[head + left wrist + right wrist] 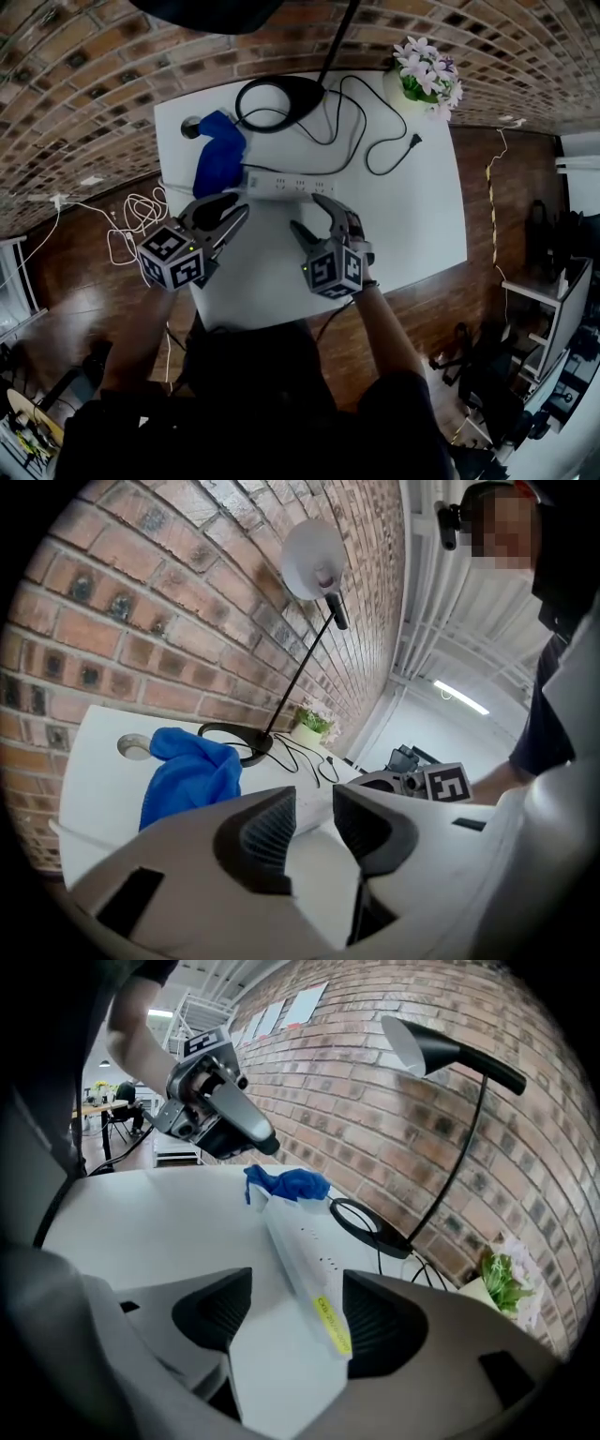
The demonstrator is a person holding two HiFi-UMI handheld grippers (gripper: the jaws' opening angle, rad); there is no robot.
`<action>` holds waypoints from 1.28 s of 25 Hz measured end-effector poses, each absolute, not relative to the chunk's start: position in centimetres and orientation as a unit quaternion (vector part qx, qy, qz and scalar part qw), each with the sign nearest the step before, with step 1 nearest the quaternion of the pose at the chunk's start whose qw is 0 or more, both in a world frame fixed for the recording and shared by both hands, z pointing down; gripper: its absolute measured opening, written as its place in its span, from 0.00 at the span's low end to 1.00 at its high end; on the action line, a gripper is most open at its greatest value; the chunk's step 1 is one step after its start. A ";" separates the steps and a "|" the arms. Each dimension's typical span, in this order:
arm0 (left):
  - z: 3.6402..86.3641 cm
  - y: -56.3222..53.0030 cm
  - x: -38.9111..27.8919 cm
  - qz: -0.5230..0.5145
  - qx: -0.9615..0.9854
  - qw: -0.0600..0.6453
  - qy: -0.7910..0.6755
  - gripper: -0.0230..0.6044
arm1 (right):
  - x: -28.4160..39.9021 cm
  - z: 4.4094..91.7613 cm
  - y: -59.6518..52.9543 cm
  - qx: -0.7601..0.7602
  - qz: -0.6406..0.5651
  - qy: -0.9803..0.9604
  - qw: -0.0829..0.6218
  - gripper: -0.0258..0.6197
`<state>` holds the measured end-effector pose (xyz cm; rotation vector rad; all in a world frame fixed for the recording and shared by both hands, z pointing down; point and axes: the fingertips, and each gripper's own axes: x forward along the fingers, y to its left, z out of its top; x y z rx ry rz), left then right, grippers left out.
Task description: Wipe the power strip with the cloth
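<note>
Evidently the wiping is not yet beginning: the cloth (220,155) is lying bunched near the table's (412,216) rear left corner, touching the left end of the power strip (286,185), and neither tool is holding it. The strip is stretching across the middle of the table, parallel to the rear edge. The left gripper (230,208) is hovering just in front of the cloth with its jaws spread and nothing between them. The right gripper (307,212) is also standing spread, with the strip's right end lying ahead between its pads, which are not pressing on it.

Judging by this, the step in hand is the approach. The next move is probably calling for the left gripper to pinch the cloth while the right one is steadying the strip.

A black lamp base (281,101) and its cable are occupying the rear edge, with a flower pot (427,73) at the rear right corner. A brick wall (94,94) is rising behind, and a wooden floor (75,281) is surrounding the table.
</note>
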<state>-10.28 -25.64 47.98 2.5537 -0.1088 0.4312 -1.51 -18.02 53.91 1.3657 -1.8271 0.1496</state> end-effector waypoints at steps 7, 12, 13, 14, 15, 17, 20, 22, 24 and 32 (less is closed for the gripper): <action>47.7 -25.1 -9.8 0.160 0.948 0.275 -0.035 0.25 | -3.0 50.1 -17.7 0.577 0.068 -0.756 0.302 0.48; 47.4 -24.6 -9.3 0.158 0.947 0.275 -0.041 0.25 | -2.3 49.0 -17.7 0.604 0.145 -0.756 0.205 0.29; 47.2 -24.6 -9.2 0.157 0.947 0.275 -0.042 0.23 | -2.0 48.8 -17.6 0.609 0.160 -0.754 0.186 0.17; 47.2 -24.5 -9.2 0.157 0.948 0.275 -0.044 0.23 | -1.8 48.7 -17.5 0.611 0.173 -0.754 0.169 0.09; 47.1 -24.5 -9.2 0.156 0.947 0.275 -0.047 0.23 | -1.8 48.7 -17.4 0.609 0.185 -0.755 0.157 0.01; 47.2 -24.5 -9.4 0.156 0.947 0.276 -0.056 0.23 | -1.9 49.1 -17.3 0.601 0.206 -0.759 0.143 0.01; 47.2 -24.3 -9.8 0.158 0.946 0.276 -0.065 0.21 | -2.1 49.4 -17.2 0.593 0.223 -0.763 0.129 0.01; 47.3 -24.2 -10.2 0.160 0.945 0.277 -0.071 0.21 | -2.3 49.5 -17.4 0.591 0.230 -0.764 0.123 0.01; 47.5 -24.3 -10.6 0.161 0.943 0.280 -0.078 0.20 | -2.2 49.1 -18.1 0.596 0.226 -0.762 0.114 0.01; 48.4 -26.7 -12.0 0.176 0.946 0.249 -0.106 0.20 | -3.1 48.3 -26.2 0.534 0.091 -0.796 0.271 0.41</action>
